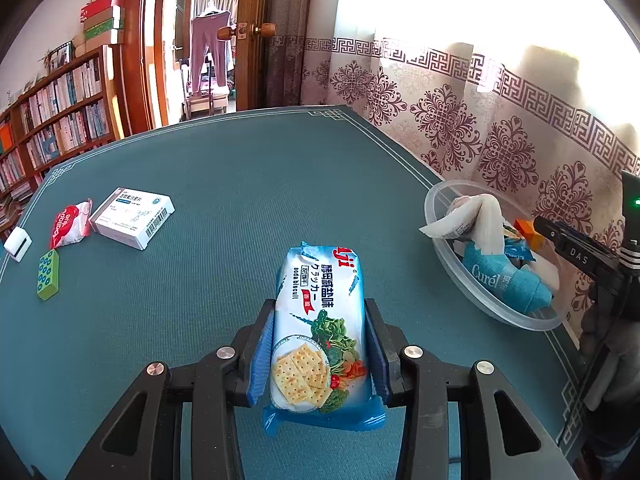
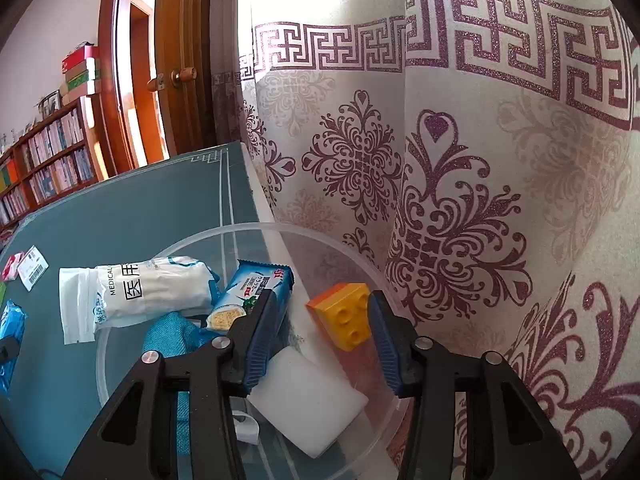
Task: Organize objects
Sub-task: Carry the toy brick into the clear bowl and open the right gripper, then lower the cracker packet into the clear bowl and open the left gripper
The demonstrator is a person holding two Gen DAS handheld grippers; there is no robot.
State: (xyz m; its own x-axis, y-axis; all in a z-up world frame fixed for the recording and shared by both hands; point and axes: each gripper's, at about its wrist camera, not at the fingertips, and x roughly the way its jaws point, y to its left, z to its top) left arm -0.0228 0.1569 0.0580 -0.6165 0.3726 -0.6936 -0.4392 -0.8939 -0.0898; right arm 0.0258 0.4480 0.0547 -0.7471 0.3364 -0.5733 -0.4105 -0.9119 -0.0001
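My left gripper [image 1: 318,344] is shut on a blue soda biscuit pack [image 1: 318,320] and holds it over the green table [image 1: 220,200]. A clear plastic bowl [image 1: 452,272] stands at the table's right edge, to the right of the pack. My right gripper [image 2: 320,332] is open above the bowl [image 2: 360,244]. An orange-yellow brick [image 2: 346,312] lies in the bowl against the right finger. A white block [image 2: 308,404], a second biscuit pack [image 2: 252,296], a medical pouch [image 2: 140,296] and a teal Curel item [image 2: 172,336] also lie in the bowl.
On the table's left lie a white medicine box [image 1: 132,218], a red snack packet [image 1: 70,224], a green brick [image 1: 49,274] and a small white block [image 1: 18,243]. A patterned curtain [image 2: 460,200] hangs just behind the bowl. A bookshelf [image 1: 56,116] and a doorway stand beyond.
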